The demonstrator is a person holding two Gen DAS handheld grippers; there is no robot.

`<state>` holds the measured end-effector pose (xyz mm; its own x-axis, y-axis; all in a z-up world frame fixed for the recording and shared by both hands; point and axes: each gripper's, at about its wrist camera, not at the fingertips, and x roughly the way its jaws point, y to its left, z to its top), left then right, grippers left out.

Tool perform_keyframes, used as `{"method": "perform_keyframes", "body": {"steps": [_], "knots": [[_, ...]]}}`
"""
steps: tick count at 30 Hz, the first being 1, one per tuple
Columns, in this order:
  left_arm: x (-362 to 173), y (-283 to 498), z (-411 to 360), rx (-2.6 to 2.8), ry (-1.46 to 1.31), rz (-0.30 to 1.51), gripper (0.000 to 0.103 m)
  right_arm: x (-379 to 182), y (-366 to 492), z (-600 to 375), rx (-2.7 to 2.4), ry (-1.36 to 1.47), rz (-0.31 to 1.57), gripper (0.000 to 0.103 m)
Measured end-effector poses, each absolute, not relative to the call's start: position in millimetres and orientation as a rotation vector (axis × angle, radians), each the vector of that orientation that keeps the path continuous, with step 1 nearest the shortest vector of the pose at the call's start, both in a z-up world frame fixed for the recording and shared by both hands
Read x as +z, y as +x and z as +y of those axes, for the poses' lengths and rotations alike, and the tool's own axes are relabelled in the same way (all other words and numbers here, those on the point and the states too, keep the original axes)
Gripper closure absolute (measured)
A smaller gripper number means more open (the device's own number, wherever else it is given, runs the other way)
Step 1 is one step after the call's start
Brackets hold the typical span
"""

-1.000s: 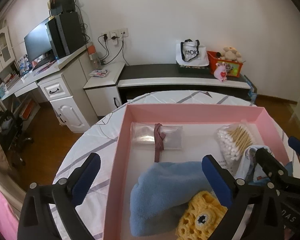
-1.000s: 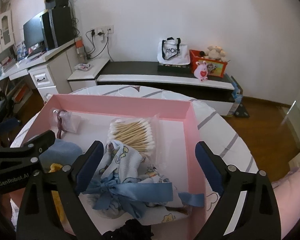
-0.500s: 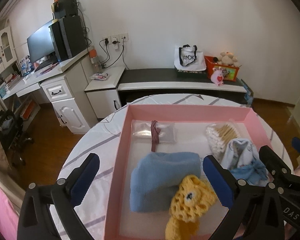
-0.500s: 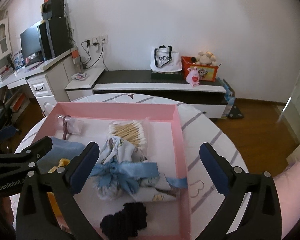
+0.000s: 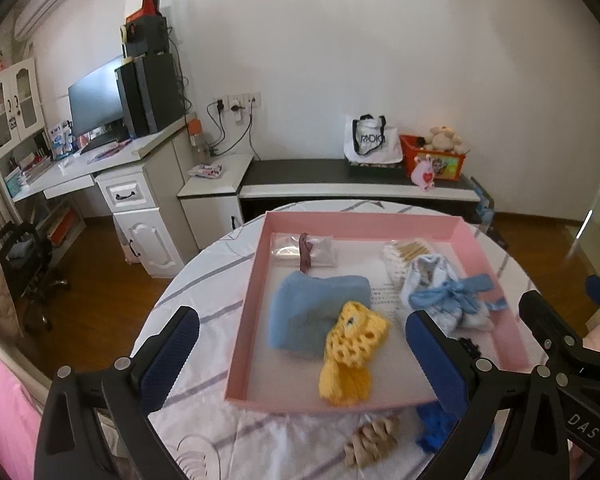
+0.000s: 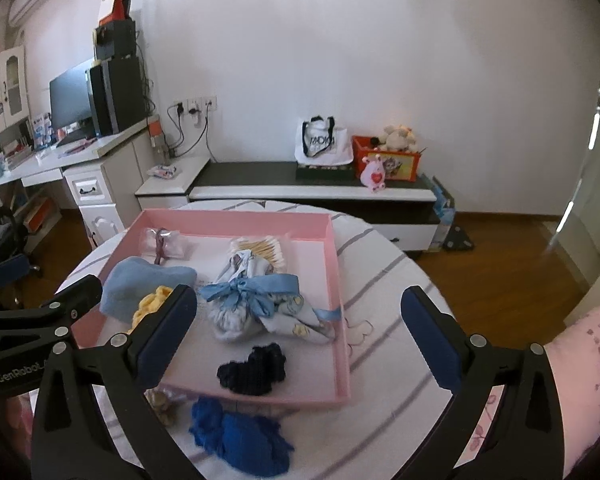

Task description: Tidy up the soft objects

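The right gripper (image 6: 300, 344) has just been opening; its jaws stand wide with nothing between them. A dark blue cloth (image 6: 240, 436) lies on the table at 7 o'clock. The left gripper (image 5: 300, 354) gapes empty. The pink tray (image 5: 242, 320) at 12 o'clock holds a yellow knit piece (image 5: 352, 356).

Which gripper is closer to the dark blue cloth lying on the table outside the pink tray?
Right. The right gripper hangs open almost directly above the dark blue cloth. The left gripper hangs open further left, over the tray's left side.
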<state>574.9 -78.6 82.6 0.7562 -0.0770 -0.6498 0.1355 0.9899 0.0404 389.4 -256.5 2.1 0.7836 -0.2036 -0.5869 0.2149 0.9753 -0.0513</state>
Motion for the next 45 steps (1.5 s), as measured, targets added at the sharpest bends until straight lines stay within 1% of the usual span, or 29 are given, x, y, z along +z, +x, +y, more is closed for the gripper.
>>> {"method": "perform_keyframes", "body": {"steps": [9,24,33,45], "knots": [[109,488,-66,-0.117,0.071,0.620,0.000,31,331,-243,-0.255,-0.003,0.535,0.000],[153,377,-48,-0.108,0.048,0.449,0.000,73,251,-222,-0.269,-0.013,0.371,0.000],[164,321,-42,-0.104,0.036,0.351,0.000,92,212,-214,-0.271,-0.028,0.281,0.000],[157,269,-42,-0.083,0.024,0.252,0.000,104,174,-206,-0.278,-0.052,0.191,0.000]]}}
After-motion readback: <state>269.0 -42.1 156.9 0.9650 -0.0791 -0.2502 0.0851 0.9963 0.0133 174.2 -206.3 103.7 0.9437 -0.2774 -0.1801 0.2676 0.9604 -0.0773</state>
